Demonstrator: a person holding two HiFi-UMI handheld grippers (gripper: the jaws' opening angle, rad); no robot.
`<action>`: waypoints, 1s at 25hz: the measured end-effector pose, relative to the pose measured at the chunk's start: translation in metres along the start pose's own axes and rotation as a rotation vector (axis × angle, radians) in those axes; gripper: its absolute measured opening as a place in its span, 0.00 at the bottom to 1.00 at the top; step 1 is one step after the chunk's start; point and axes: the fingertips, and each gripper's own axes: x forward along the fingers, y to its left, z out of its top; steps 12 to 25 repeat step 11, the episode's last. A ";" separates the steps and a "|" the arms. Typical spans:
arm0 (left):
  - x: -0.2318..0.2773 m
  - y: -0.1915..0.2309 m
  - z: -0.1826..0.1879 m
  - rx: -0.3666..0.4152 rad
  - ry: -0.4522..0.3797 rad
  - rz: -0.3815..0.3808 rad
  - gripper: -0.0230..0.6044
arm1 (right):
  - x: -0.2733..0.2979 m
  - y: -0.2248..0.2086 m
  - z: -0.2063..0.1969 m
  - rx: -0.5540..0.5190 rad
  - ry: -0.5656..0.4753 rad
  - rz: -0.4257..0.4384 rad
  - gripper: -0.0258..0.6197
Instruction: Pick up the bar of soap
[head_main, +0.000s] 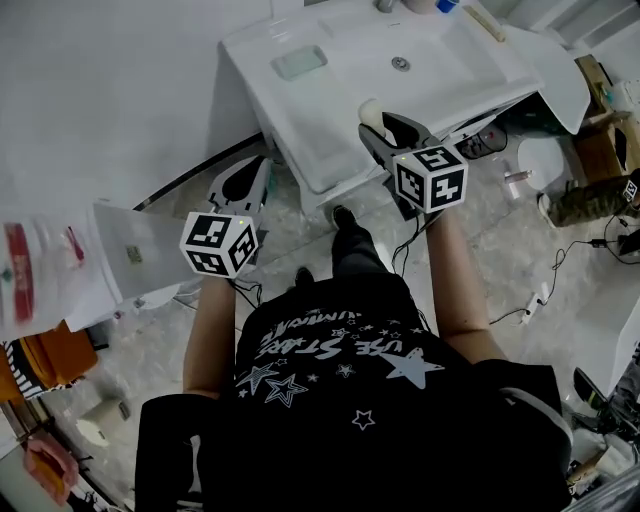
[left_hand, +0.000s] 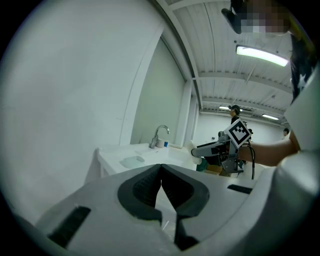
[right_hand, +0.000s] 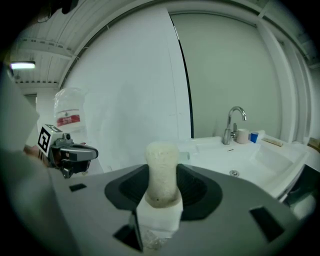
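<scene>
Your right gripper (head_main: 381, 126) pinches the pale bar of soap (right_hand: 161, 172) between its jaws, holding it upright near the front edge of the white sink (head_main: 330, 110). Your left gripper (left_hand: 161, 172) hangs beside the sink, jaws pressed together on nothing.

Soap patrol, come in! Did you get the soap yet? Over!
Right gripper shut on the bar of soap, held near the sink front edge. Left gripper shut, empty, off to the side. Nothing blocking.
</scene>
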 end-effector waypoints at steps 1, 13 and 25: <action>-0.003 -0.004 -0.003 0.002 0.003 -0.012 0.05 | -0.006 0.003 -0.003 0.005 -0.001 -0.010 0.32; -0.025 -0.046 -0.029 0.018 0.038 -0.088 0.05 | -0.062 0.017 -0.053 0.054 0.011 -0.078 0.32; -0.025 -0.046 -0.029 0.018 0.038 -0.088 0.05 | -0.062 0.017 -0.053 0.054 0.011 -0.078 0.32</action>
